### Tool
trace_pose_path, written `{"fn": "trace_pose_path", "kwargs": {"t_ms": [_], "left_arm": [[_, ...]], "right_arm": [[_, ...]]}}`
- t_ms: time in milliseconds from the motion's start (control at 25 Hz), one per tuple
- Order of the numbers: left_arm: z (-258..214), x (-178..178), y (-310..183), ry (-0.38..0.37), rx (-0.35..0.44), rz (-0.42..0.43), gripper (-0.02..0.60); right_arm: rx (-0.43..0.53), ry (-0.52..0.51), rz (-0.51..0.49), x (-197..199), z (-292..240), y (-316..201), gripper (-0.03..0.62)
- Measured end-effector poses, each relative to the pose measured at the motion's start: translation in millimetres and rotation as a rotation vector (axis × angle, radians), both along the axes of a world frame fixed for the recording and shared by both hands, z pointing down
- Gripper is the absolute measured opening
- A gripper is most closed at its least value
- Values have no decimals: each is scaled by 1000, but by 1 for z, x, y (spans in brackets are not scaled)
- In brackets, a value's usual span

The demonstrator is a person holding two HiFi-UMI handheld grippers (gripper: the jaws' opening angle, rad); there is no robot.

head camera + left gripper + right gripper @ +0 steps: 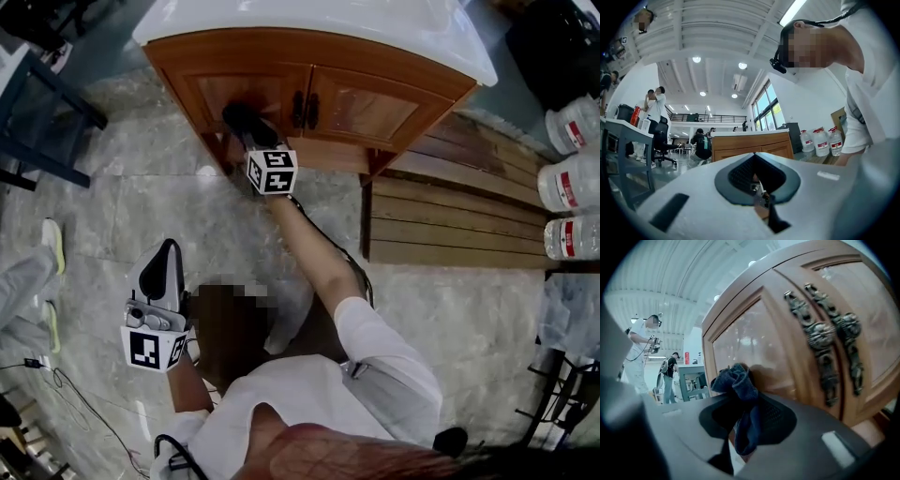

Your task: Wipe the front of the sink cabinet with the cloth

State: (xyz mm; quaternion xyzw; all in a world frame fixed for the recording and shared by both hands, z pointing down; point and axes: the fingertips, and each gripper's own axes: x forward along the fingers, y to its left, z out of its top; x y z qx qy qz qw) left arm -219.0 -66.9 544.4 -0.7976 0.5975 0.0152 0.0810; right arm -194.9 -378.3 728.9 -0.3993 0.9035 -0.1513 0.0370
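The sink cabinet (pixel 323 89) is brown wood with two doors under a white top (pixel 394 28). My right gripper (pixel 246 124) reaches out to the left door and is shut on a dark blue cloth (pixel 739 383). The bunched cloth touches the left door's panel (pixel 754 333), left of the two ornate metal handles (pixel 834 341). My left gripper (pixel 165 272) hangs low over the floor, well away from the cabinet. Its jaws are shut with nothing between them (pixel 761 199). The cabinet (pixel 750 143) shows far off in the left gripper view.
Wooden planks (pixel 450 216) lie on the floor right of the cabinet. Large water bottles (pixel 572 183) stand at the right edge. A dark table frame (pixel 47 112) is at the left, with another person's shoe (pixel 52 246) nearby. Cables (pixel 56 380) trail across the floor.
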Motion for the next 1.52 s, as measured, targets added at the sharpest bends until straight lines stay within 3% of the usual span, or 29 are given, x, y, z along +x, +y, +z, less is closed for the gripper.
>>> {"fn": "trace_pose_path", "kwargs": {"t_ms": [320,920,1200,1360,1520], "left_arm": [[0,25,-20,19,16,79,5],[2,47,-23,21,10,128,5],[0,55,-23,13,8,143,5],[3,64,-20,11,8,152,5],[11,87,-18,5,2,195,6]], "right_arm": [[57,50,92,125,20,-1,94],[40,-15,515,362,16,-29,94],[32,-42,594,407,18,-24,97],[24,-43,581,413,19,-23,97],[22,-46,598,445,23,-7,97]]}}
